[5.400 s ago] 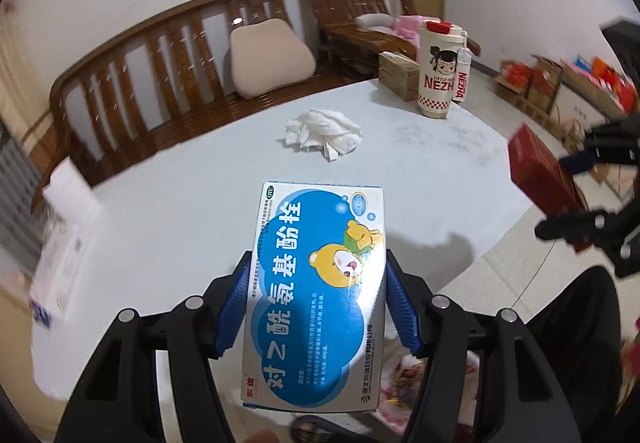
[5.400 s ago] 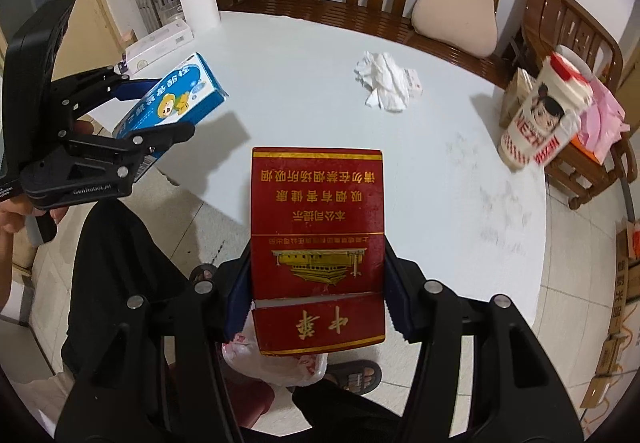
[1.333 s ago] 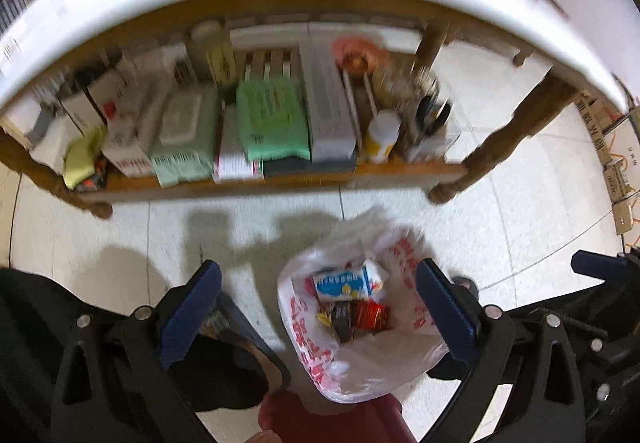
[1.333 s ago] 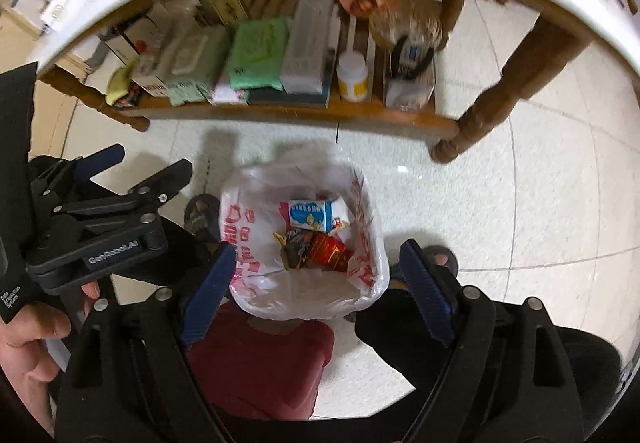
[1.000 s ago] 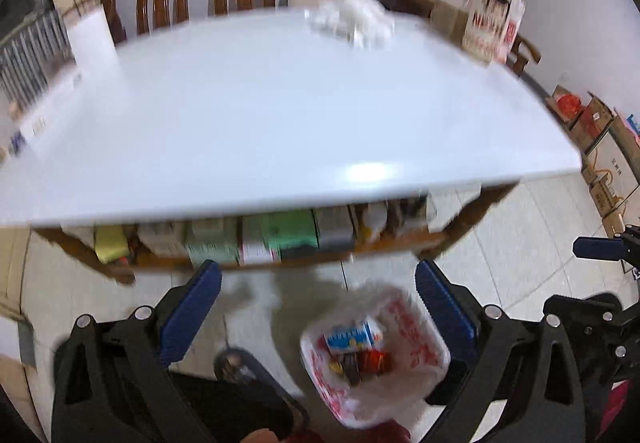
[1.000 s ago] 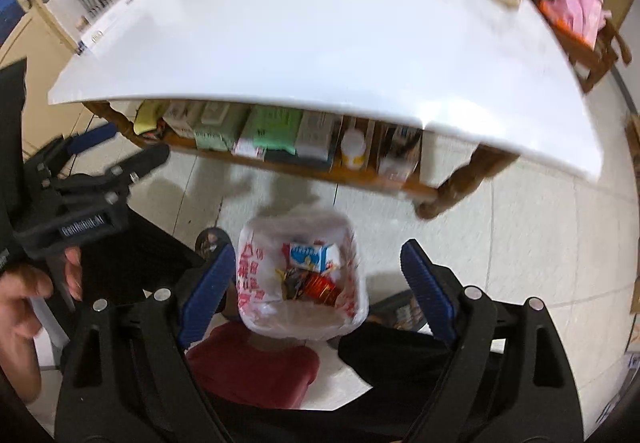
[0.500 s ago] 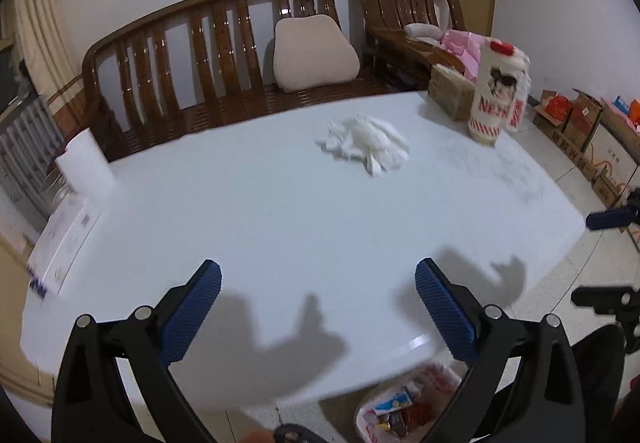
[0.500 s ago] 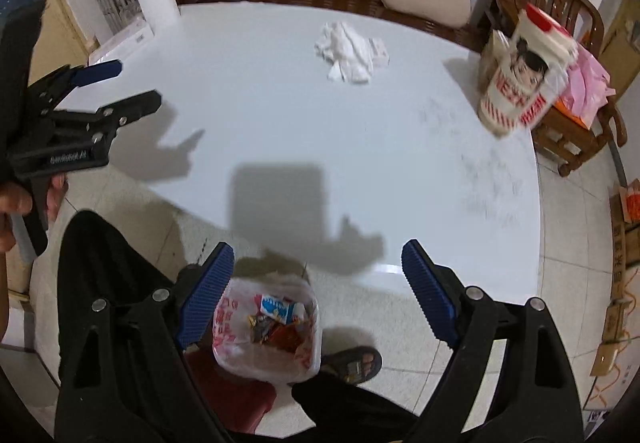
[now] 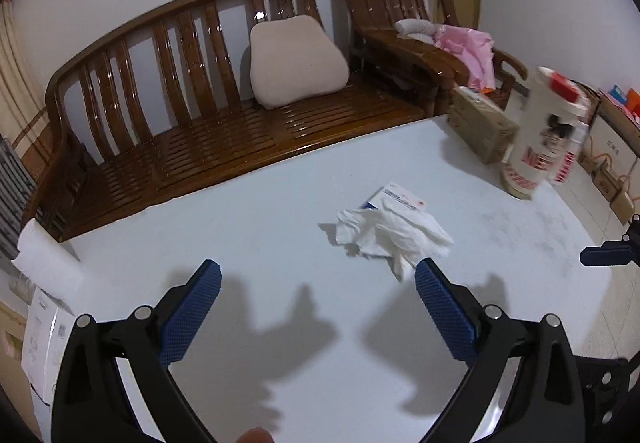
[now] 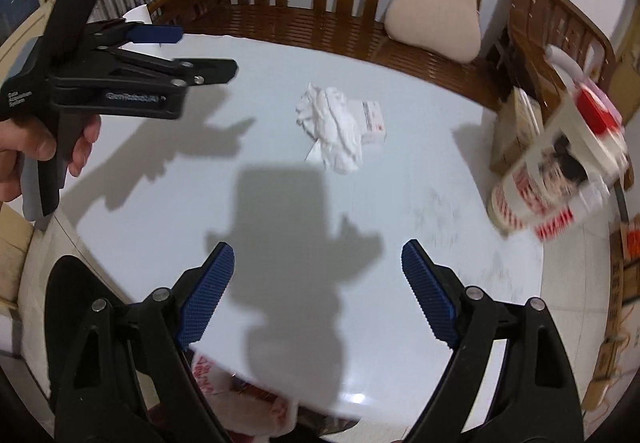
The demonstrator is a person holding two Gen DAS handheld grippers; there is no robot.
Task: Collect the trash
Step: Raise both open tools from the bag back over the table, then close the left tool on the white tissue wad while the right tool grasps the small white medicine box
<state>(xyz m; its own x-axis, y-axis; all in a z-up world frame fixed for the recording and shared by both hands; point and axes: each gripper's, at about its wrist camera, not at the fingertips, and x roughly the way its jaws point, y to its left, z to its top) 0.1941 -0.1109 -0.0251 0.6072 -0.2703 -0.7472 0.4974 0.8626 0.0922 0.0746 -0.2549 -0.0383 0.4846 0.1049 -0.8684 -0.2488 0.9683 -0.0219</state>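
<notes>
Here, the black left gripper point(image 9: 316, 283) with blue ridged fingers point(image 9: 192, 307) is hovering over the pale white tabletop point(image 9: 260, 235), spread wide and holding nothing. Ahead and to its right, a crumpled white tissue point(image 9: 390, 233) is lying partly over a small white printed box point(image 9: 402, 199). Farther right, the black right gripper point(image 10: 318, 263) is hanging equally wide apart and empty, the tissue well ahead of it.
</notes>
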